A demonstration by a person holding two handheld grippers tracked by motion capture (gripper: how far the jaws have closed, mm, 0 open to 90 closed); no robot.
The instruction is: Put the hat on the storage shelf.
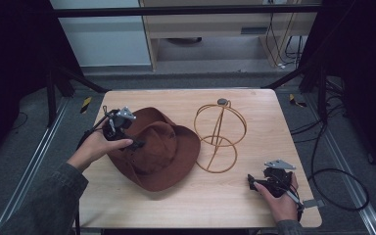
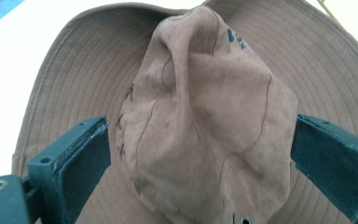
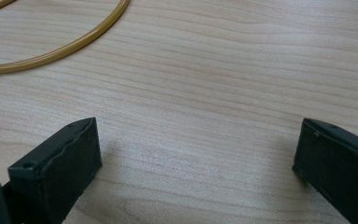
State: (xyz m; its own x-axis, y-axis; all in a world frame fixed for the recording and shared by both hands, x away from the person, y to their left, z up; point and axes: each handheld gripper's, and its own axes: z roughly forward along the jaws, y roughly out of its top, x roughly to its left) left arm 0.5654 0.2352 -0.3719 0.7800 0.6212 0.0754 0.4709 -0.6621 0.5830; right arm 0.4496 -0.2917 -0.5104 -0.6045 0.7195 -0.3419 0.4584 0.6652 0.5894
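Left gripper view shows the left tool (image 2: 200, 154) spread around the hat's crown (image 2: 200, 116); right tool (image 3: 196, 163) gapes over bare table (image 3: 214, 70).

We find the hat (image 1: 159, 152) on the table (image 1: 215, 196), left of centre. The wire stand (image 1: 219, 134) stands upright just right of it. Our left gripper (image 1: 136, 143) sits at the hat's left side, crown between the jaws; our right gripper (image 1: 250, 180) rests near the front right corner.
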